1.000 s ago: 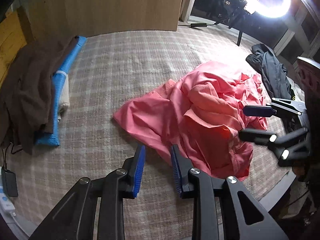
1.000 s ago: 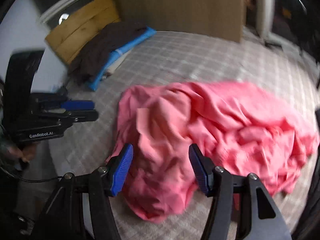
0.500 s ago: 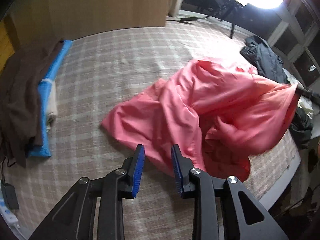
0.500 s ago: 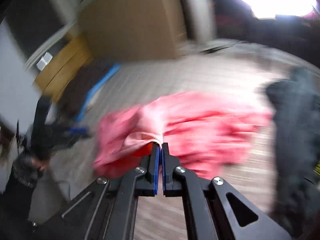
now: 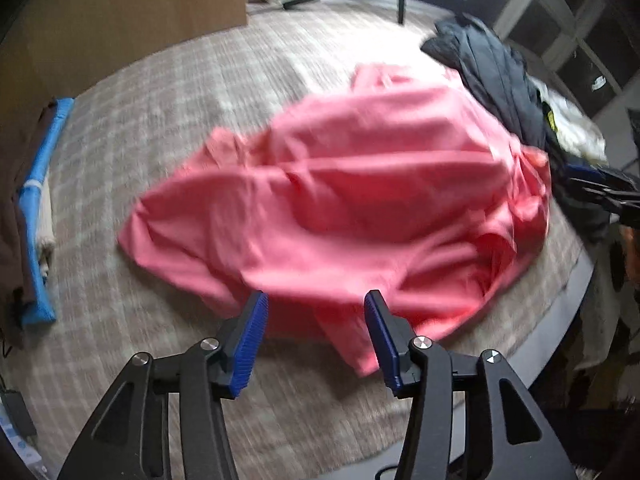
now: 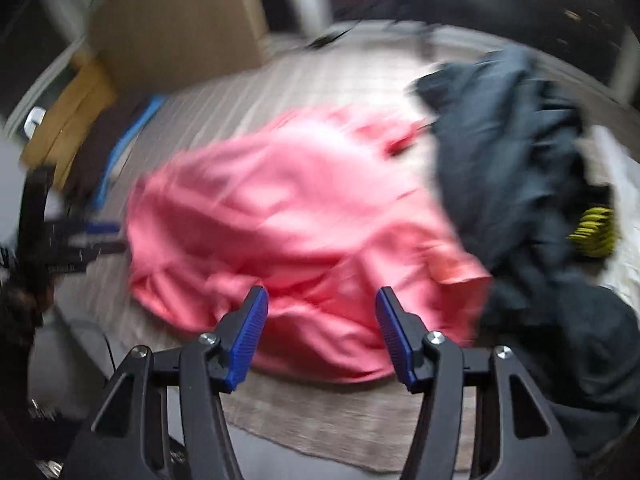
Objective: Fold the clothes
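Left wrist view shows the pink garment point(image 5: 340, 200) lying rumpled and unfolded on the checked bed point(image 5: 160, 120) just ahead of both spread, empty jaws, so by my judgement the folding remains to do.

- Garment point(image 5: 340, 200): I see solid pink-coral, no print.
- Bed cover point(image 5: 168, 112): beige-grey with pale plaid lines.
- Left gripper point(image 5: 316, 334) and right gripper point(image 6: 322, 330): black frames, blue ribbed pads.
- Clothes pile point(image 6: 500, 152) at right: dark navy-grey; yellow striped patch point(image 6: 594, 230) in it.
- Bundle point(image 5: 40, 208) at left: bright blue, next to brown cloth point(image 5: 12, 216).
- Panel point(image 5: 120, 20) behind: tan.
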`<state>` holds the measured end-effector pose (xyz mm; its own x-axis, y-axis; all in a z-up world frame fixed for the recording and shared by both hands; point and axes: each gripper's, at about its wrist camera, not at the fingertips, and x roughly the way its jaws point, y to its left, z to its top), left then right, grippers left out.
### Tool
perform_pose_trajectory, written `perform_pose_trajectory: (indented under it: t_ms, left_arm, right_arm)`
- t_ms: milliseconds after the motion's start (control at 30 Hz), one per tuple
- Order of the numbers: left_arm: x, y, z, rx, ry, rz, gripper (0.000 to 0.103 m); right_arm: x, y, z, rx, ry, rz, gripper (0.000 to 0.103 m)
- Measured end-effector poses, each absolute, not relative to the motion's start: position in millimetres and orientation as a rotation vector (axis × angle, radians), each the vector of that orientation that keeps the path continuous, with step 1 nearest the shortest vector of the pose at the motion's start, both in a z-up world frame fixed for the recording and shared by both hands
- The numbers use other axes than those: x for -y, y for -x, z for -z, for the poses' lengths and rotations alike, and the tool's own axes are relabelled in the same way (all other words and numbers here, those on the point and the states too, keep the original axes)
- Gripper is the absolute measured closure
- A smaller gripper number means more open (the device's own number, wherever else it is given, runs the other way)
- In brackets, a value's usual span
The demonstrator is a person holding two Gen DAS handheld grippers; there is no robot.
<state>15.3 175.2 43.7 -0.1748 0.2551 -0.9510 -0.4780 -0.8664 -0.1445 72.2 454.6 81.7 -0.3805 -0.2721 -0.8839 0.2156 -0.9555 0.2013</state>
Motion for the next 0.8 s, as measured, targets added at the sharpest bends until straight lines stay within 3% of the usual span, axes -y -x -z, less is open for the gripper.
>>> perform_pose_trajectory:
  t_ms: [200,233,267,300,533,633,733,800]
  left_arm:
    - [-171,-25,-33,-0.294,1.668,-2.060,0.052]
    - [-170,-25,-33,-0.301,1.670,-2.066,0.052]
    - [-168,-25,-33,-0.307,1.672,-2.071,0.052]
    - [-167,-26,-33,-0.314,1.674,-2.077,0.052]
    - [-158,-4,-49,-0.440,1.602,-2.086,0.052]
    - [-164,1,-47,-0.533,1.577,-2.042,0.052]
    - [-185,3,-41,-0.648,1.528,-2.005,0.051]
    - [-203,9,-38,-0.701,1.479,-1.994,0.051]
  right_arm:
    - [-418,-68,-31,-0.258,-1.576,2.284,0.048]
    - [-417,-67,-27,-0.268,-1.581,2.259,0.056]
    - [-420,-68,-27,-0.259,-1.589,2.237,0.102]
    - [-425,-70,-31,-0.210,-1.609,2.205,0.099]
    - [-532,-37,-126,0.268,-1.393,2.479,0.101]
    - [-547,-14,-119,0.086,-1.510,2.595,0.097]
    - [-547,-10,-105,0.030,-1.570,2.549,0.092]
    - [-546,-9,-96,0.001,-1.601,2.514,0.075]
